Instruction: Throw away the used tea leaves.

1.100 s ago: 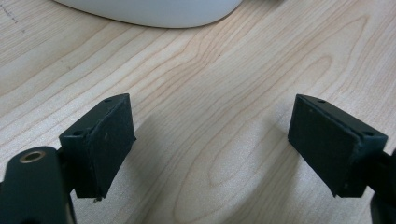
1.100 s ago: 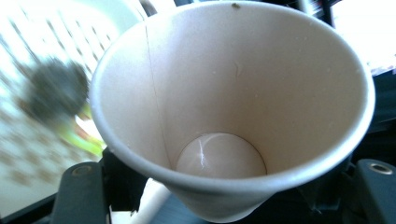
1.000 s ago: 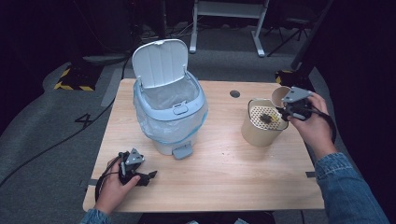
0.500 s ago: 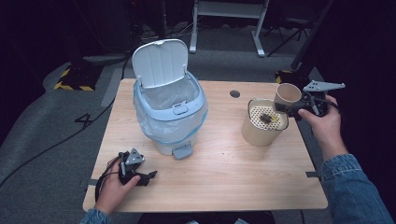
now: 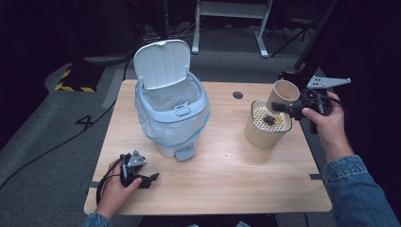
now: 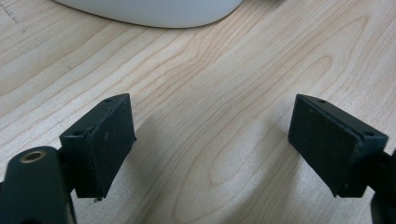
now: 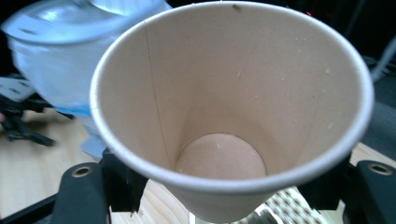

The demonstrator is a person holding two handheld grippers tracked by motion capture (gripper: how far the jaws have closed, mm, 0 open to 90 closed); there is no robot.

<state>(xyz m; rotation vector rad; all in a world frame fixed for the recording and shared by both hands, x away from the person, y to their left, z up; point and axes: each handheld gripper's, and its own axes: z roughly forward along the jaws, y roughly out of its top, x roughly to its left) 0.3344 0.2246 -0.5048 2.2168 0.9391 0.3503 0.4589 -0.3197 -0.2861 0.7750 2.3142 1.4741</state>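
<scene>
Now I'm gripping the cup (image 7: 224,107) in my right gripper (image 5: 288,109), jaws closed on its sides, above the strainer (image 5: 267,124); my left gripper (image 6: 210,149) is resting wide open, empty, on the table (image 5: 227,170).

Matt paper cup (image 7: 233,107); smooth wood-grain table (image 5: 227,179); glossy plastic bin (image 5: 172,118).

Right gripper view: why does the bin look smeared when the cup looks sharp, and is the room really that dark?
In the right gripper view the paper cup is crisp while the bin behind it is streaked and washed out. In the high view light falls on the table and the surroundings sink into black. In the left gripper view the fingers cast soft shadows on sharp wood grain.
</scene>
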